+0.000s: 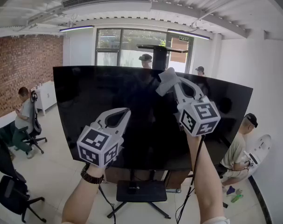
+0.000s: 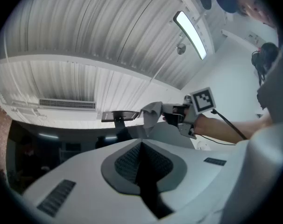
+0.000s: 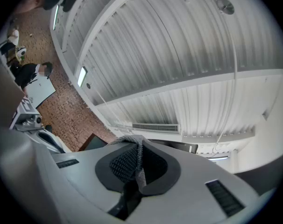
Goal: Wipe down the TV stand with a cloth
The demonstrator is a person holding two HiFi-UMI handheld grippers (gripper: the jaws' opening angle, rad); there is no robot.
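Two forearms were raised. The right gripper (image 1: 173, 82), at two o'clock from the left gripper (image 1: 124, 113), clamped one cloth (image 1: 163, 84). The left jaws were closed, empty.

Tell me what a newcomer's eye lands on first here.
The big black TV screen fills the middle of the head view. In front of its upper part the right gripper, held high, is shut on a grey cloth. The left gripper sits lower, its jaws together with nothing between them.
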